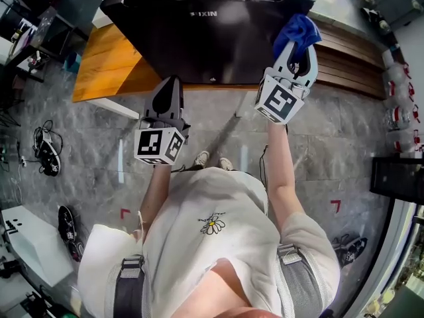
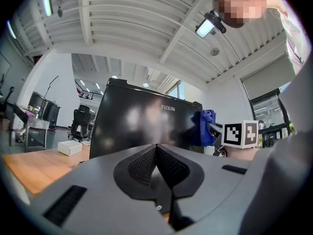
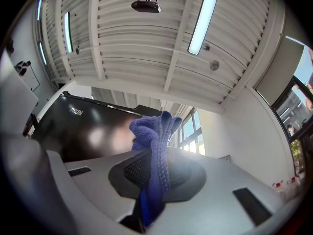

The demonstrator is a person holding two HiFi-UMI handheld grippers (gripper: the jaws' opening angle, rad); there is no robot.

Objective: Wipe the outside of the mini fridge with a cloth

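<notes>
One black mini fridge (image 1: pixel 212 32). One blue cloth (image 1: pixel 298 33) at its right edge. Two grippers before it: left gripper (image 1: pixel 169 85), right gripper (image 1: pixel 296 48). One white box (image 2: pixel 69 147) to its left.

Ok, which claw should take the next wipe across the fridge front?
Right. The right claw is shut on the blue cloth, held up at the right edge of the mini fridge. The left claw is shut and holds nothing.
</notes>
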